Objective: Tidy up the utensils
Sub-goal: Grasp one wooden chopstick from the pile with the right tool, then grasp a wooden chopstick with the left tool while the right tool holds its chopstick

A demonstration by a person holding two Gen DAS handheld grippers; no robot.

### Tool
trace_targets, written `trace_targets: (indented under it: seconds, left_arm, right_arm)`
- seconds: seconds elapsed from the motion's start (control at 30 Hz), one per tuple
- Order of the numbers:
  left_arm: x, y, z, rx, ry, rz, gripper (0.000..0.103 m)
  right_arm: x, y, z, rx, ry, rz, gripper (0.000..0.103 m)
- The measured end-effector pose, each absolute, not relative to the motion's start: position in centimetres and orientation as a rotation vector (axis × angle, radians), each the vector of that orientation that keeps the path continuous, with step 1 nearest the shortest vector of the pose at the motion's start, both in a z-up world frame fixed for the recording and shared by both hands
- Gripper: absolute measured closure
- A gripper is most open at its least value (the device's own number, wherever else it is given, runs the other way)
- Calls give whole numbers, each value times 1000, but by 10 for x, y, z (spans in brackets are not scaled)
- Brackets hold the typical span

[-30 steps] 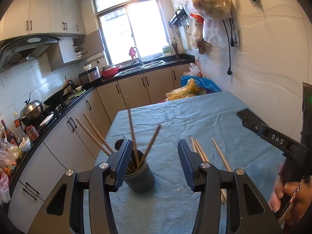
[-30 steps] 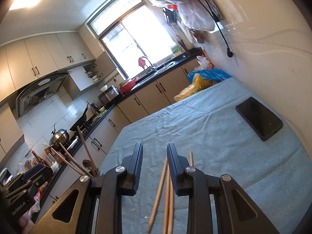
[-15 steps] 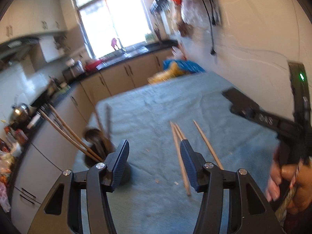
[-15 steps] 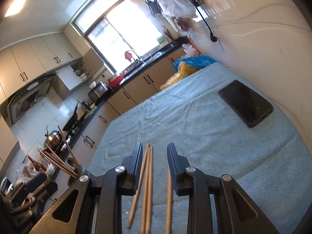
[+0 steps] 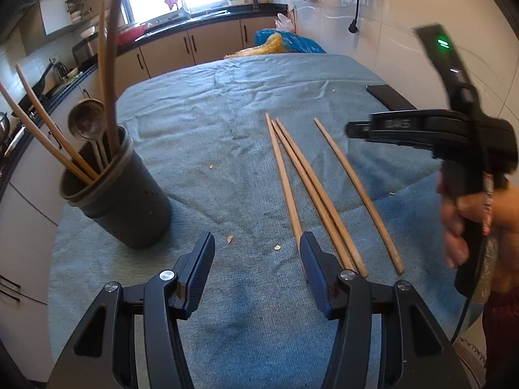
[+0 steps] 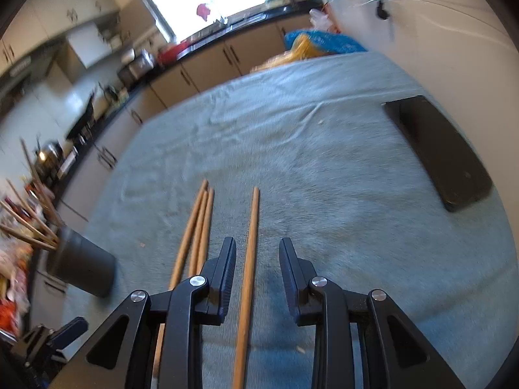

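Note:
Several wooden chopsticks lie on the blue-grey cloth: a bundle of three (image 5: 305,181) (image 6: 198,227) and a single chopstick (image 5: 356,191) (image 6: 249,259) to its right. A dark utensil holder (image 5: 120,194) (image 6: 81,265) at the left holds chopsticks and metal spoons. My left gripper (image 5: 256,262) is open and empty, low over the cloth between the holder and the bundle. My right gripper (image 6: 258,265) is open, and the single chopstick runs between its fingers, apart from both. The right gripper also shows in the left wrist view (image 5: 421,129), held by a hand.
A black phone (image 6: 438,149) (image 5: 386,95) lies on the cloth at the right, near the wall. A blue and yellow bag (image 5: 282,43) sits past the table's far edge. Kitchen cabinets and a counter run along the left and back.
Both grippers tilted down toward the table. The left gripper moved right, away from the holder, toward the chopsticks. The right gripper moved right so the single chopstick now lies between its fingers.

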State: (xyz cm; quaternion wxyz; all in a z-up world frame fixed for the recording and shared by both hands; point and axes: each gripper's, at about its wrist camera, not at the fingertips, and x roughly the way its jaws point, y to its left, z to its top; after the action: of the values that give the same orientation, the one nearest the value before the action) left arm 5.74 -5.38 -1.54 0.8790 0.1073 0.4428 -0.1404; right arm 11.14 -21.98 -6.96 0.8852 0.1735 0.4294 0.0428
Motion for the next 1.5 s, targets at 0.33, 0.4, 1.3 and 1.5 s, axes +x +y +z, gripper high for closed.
trace_targets:
  seconds: [0.33,0.4,1.3,1.5]
  left_arm:
    - [84,-74,-20,228,958,-323,50]
    - [95,-83,-18,231,963,-330,50]
    - [246,-123,-59,218,1172,-182,75]
    - [247,-129,-58,198,1163,-166,97]
  right_arm:
    - [139,-179,-89,10,995,36,93]
    - [137,-186,-89,4,997,23,94]
    - [117,-245,-90,214,974,85,95]
    - [127,-235,-89,145,988,69,95]
